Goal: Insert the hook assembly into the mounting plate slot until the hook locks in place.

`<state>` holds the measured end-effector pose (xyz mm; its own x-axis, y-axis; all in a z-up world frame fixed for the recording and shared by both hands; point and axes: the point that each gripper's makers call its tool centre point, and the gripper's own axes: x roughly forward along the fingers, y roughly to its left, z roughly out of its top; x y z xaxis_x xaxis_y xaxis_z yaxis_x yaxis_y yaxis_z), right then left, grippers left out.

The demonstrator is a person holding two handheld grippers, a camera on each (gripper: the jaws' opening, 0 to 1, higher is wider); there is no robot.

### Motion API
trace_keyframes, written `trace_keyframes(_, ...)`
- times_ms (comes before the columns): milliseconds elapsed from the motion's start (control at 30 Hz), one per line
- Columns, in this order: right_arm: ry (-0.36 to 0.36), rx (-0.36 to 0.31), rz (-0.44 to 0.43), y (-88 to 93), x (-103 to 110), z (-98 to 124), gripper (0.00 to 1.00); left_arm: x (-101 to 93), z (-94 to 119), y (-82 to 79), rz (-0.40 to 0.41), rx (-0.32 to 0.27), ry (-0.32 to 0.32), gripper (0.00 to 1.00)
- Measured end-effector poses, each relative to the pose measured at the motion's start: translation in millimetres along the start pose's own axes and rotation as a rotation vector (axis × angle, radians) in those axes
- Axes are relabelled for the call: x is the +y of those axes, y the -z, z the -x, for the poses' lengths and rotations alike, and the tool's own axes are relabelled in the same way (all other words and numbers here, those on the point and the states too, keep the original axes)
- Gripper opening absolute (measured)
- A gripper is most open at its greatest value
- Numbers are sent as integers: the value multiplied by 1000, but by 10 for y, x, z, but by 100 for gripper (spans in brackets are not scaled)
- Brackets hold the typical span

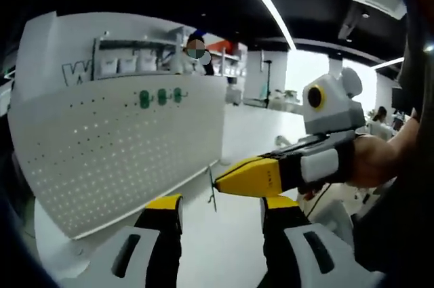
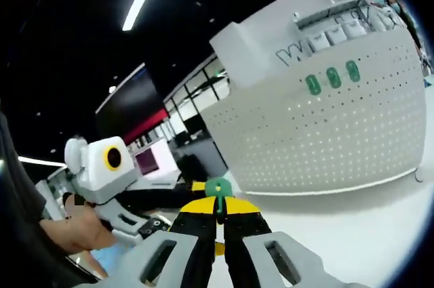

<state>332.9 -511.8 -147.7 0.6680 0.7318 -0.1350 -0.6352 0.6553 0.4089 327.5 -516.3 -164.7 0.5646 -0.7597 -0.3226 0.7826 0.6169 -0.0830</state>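
The white perforated mounting plate (image 1: 115, 152) stands upright on the white table, with three green hook assemblies (image 1: 162, 96) seated in a row near its top edge. In the left gripper view my left gripper (image 1: 222, 210) stands open and empty in front of the plate's lower right corner. My right gripper (image 1: 220, 181) reaches in from the right, with a thin hook wire (image 1: 212, 192) hanging from its yellow tips. In the right gripper view my right gripper (image 2: 218, 208) is shut on a green-headed hook assembly (image 2: 218, 188), short of the plate (image 2: 325, 132) and its three seated hooks (image 2: 333, 77).
White table surface (image 1: 224, 234) spreads below and right of the plate. Shelving with white bins (image 1: 129, 64) stands behind it, and a person is back there. A hand (image 2: 74, 230) holds the other gripper's body at the left of the right gripper view.
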Motion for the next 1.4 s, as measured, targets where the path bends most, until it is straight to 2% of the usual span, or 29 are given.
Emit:
trace_keyframes(133,5,15,32,17,-26,6,0,-40,7,-2,4,-3,27,53)
trace_keyframes(167,5,19,33,25,-28,7,0,-45,7,1,8,-2,30,55)
trace_keyframes(267,9,34,64,55,-45,9,0,-70,-9,20,41,9,39,71)
trace_keyframes(433,10,50,108,70,-62,21,0,-94,8,30,53,13,54,78)
trace_keyframes(533,10,50,104,63,-81,19,0,-129,10,27,92,10,66,86)
trace_keyframes(800,28,63,199,35,-161,25,0,-197,52,-6,149,-3,96,91)
trace_keyframes(1067,44,68,247,0,-265,7,0,-206,45,-18,175,-6,93,94)
trace_keyframes(1400,116,41,258,-144,-632,33,0,-187,-6,57,207,9,72,100)
